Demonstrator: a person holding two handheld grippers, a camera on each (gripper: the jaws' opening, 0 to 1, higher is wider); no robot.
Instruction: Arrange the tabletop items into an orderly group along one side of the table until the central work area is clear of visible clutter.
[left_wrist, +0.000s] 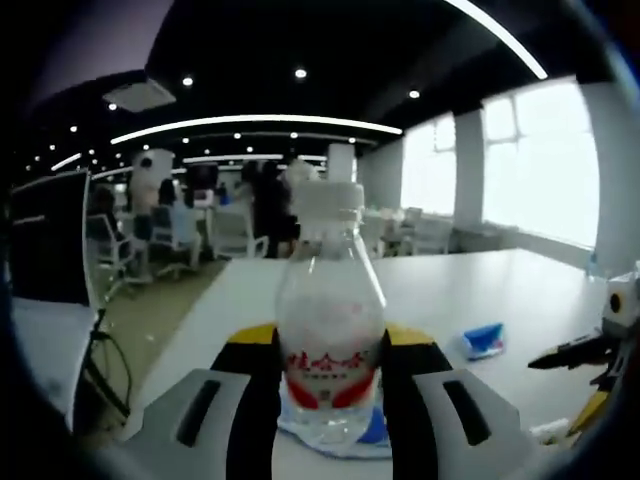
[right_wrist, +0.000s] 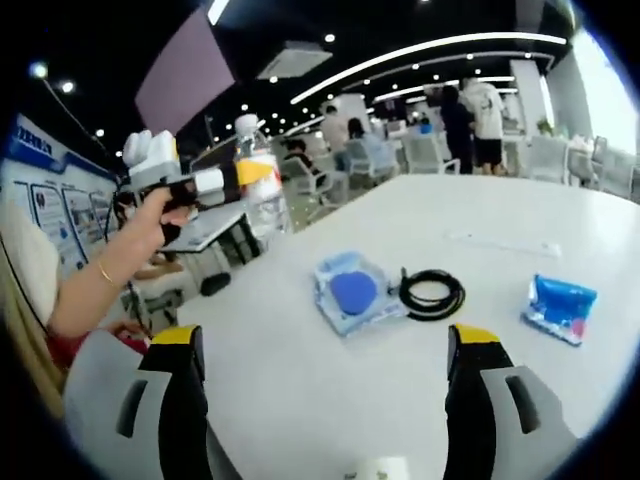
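White and broad, the bench (right_wrist: 420, 215) runs back into an open office lit by ceiling strips and spotlights, with chairs and a few people standing far behind. In the left gripper view the left tongs (left_wrist: 330, 405) pinch one clear water bottle (left_wrist: 331, 335) between the two jaws, gripping it low down around its red label; the bottle stands upright with its white cap on top, and a blue patch shows through at its base. In the right gripper view the same bottle (right_wrist: 256, 165) shows held up off the near-left corner of the bench by a hand (right_wrist: 163, 214) on the left tongs (right_wrist: 225, 182), well apart from everything lying on the surface. The right tongs (right_wrist: 325, 385) are spread wide with nothing between the jaws, over a bare stretch of the bench. Just ahead of them lies one clear square case with a blue disc inside (right_wrist: 348, 290), and touching its right edge is one coiled black cable (right_wrist: 432, 294). Further right, apart from the coil, sits one blue packet (right_wrist: 560, 308), which also appears to the right of the bottle in the left gripper view (left_wrist: 483, 340). At the far right of the left gripper view the right tongs (left_wrist: 575, 352) reach in as a dark jaw above the bench. A small white object (right_wrist: 380, 468) peeks in at the bottom of the right gripper view, too cropped to identify.
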